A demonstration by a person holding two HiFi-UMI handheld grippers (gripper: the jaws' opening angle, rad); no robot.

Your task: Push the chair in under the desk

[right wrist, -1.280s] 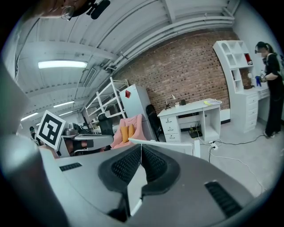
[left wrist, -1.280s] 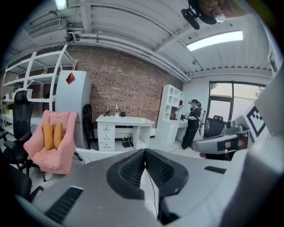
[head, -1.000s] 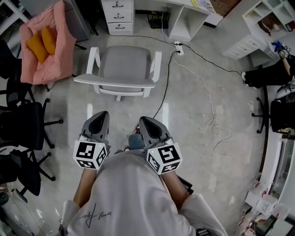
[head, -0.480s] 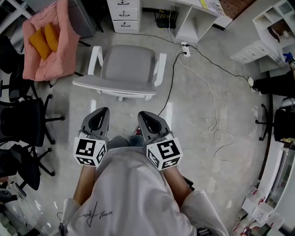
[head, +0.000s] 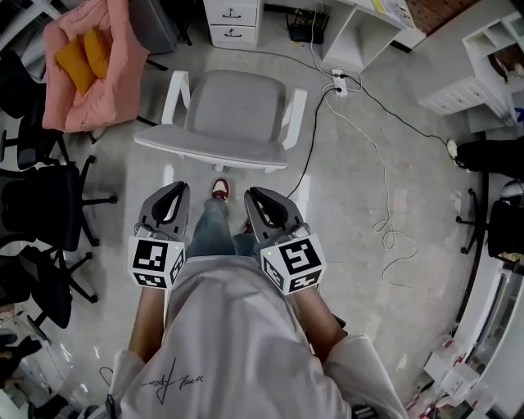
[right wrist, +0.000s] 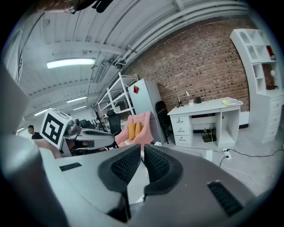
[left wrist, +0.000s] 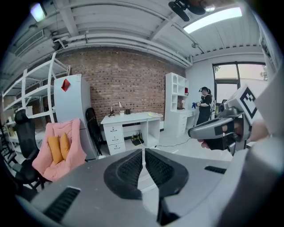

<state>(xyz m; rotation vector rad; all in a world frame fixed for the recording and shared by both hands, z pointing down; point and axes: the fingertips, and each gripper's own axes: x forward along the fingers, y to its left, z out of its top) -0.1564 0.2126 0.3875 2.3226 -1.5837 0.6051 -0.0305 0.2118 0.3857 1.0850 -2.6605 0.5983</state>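
Observation:
In the head view a grey chair (head: 237,114) with white arms stands on the floor, its backrest edge nearest me. Beyond it at the top edge is the white desk (head: 360,37) with its drawer unit (head: 233,12). My left gripper (head: 173,191) and right gripper (head: 255,197) are side by side, both shut and empty, a short way in front of the backrest and not touching it. In the left gripper view the shut gripper (left wrist: 143,153) points toward the desk (left wrist: 131,119). The right gripper view shows the same for its gripper (right wrist: 143,153) and the desk (right wrist: 208,108). The chair is hidden there.
A pink padded chair (head: 90,57) with orange cushions stands at the far left, black office chairs (head: 41,221) below it. A power strip (head: 340,82) and cables (head: 385,221) run right of the grey chair. White shelving (head: 483,57) is at the right. My shoe (head: 219,190) is between the grippers.
Both grippers have moved forward toward the chair, which now lies closer in view. A leg and shoe have stepped out between them. Jaws stay shut.

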